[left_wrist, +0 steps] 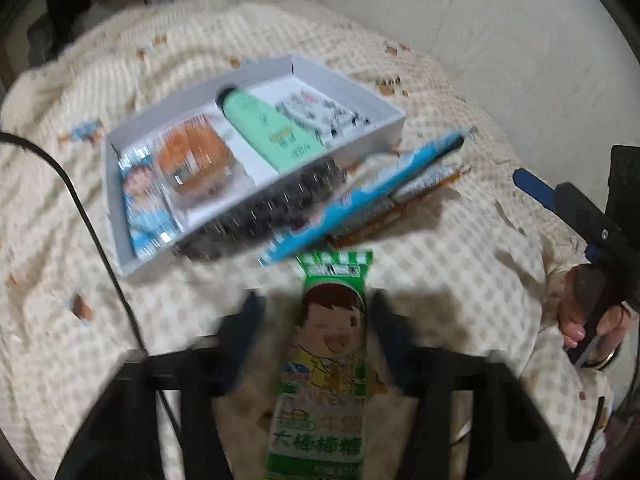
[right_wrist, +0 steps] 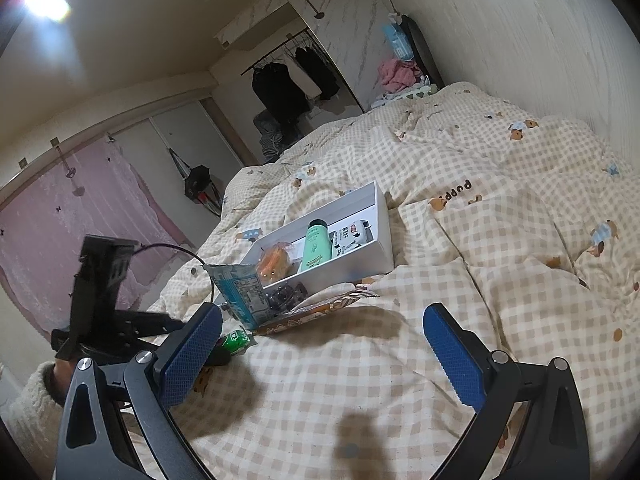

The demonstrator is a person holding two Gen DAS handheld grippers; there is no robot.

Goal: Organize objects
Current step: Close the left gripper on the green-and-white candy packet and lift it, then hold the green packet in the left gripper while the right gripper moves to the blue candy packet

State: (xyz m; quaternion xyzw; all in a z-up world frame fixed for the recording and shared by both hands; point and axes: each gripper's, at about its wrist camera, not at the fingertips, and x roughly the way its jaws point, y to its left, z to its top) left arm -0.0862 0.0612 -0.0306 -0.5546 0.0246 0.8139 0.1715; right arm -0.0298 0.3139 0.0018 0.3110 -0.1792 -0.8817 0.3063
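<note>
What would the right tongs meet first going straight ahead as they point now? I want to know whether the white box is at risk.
Probably the checked bedding: the right tongs stand open, empty and tilted downward, with bare quilt between their fingers. The white box lies farther on, slightly left of that line, though depth is hard to judge.

Green candy pkt (left_wrist: 326, 364) lies lengthwise near the white box (left_wrist: 360, 148); box holds mint tube (left_wrist: 268, 130), orange snack (left_wrist: 192, 160), blue pkt (left_wrist: 146, 208).
</note>
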